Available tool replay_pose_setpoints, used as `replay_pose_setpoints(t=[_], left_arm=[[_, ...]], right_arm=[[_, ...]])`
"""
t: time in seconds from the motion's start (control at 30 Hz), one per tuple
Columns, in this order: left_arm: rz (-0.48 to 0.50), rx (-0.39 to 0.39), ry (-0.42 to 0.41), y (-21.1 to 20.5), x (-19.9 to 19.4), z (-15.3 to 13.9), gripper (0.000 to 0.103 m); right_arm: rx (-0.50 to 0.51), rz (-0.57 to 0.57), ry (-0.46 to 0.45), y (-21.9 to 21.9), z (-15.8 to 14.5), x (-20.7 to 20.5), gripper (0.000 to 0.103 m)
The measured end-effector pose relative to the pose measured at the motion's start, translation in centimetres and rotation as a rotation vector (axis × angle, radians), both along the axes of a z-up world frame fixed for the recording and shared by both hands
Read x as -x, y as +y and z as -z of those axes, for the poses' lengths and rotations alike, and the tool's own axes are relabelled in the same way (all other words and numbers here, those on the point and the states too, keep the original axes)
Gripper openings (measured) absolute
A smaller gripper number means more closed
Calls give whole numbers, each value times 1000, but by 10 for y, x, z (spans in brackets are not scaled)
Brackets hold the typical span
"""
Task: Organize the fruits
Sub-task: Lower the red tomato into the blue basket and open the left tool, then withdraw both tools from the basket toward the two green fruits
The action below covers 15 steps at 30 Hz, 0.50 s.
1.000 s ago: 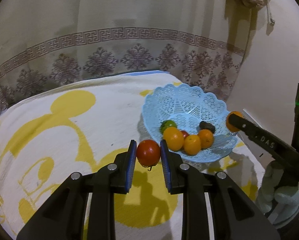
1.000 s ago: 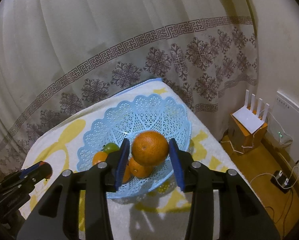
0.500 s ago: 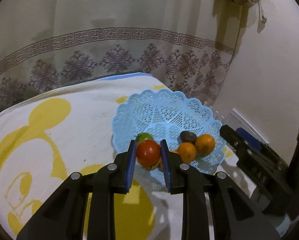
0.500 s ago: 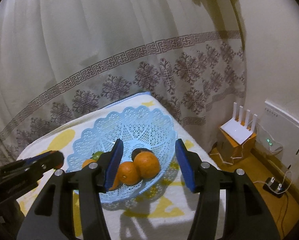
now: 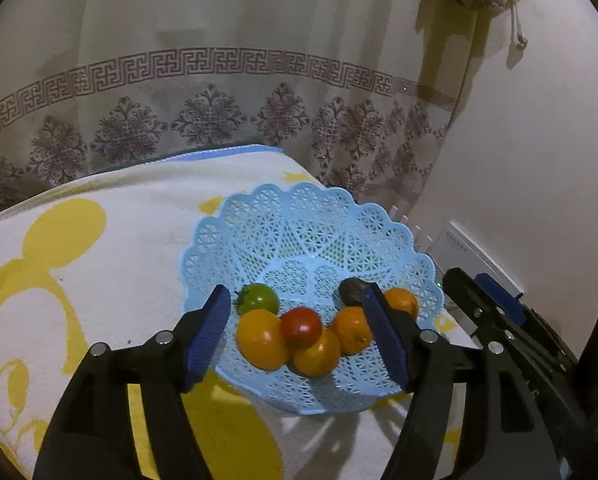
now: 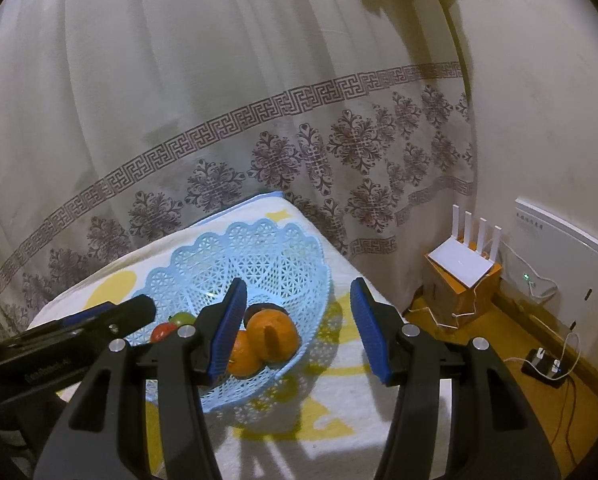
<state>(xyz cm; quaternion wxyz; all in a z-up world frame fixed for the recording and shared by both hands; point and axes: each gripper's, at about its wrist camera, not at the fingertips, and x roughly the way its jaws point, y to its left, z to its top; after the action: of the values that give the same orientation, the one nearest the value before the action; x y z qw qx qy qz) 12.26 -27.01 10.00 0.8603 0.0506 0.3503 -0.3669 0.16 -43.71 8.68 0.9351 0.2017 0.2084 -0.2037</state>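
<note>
Left wrist view: the left gripper (image 5: 299,330) sits low in the frame, its jaws spread wide after just opening, with nothing pressed between the blue pads. The red tomato (image 5: 301,326) lies between them in the picture, resting on the pile of fruit in the blue basket (image 5: 311,232) at frame centre. Around it are a green tomato (image 5: 259,298), several oranges (image 5: 261,338) and a dark fruit (image 5: 351,292), partly hidden by the right-hand finger. Only this view shows the whole pile. The right gripper's finger enters at the right edge.

Right wrist view: the right gripper (image 6: 297,324) is parted at a middling width and holds nothing. The basket lies at lower left of centre, with most fruit hidden behind the near finger. Only here appear a white router (image 6: 461,258) on an orange box (image 6: 455,298), a white wall unit (image 6: 559,252) with a green light, cables, and a power strip (image 6: 545,366) on the wooden floor at lower right.

Surface: a white cloth (image 5: 111,248) with yellow cartoon shapes. Behind it hangs a cream curtain (image 5: 219,60) with a purplish key-pattern band.

Writing: the wall unit's label and the print on the left gripper's finger are too blurred to read.
</note>
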Motion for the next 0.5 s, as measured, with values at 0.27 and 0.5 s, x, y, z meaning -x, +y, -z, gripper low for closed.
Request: replay_pose_setpoints(t=[0.27,0.5], left_arm=[[-59,20,19,27,-8,-5,77],[-103,4,11,41,-6,-13,90]], right_arm=[[-5,2,4,1,1,-1,56],[-2,10,-3,1,2,2,73]])
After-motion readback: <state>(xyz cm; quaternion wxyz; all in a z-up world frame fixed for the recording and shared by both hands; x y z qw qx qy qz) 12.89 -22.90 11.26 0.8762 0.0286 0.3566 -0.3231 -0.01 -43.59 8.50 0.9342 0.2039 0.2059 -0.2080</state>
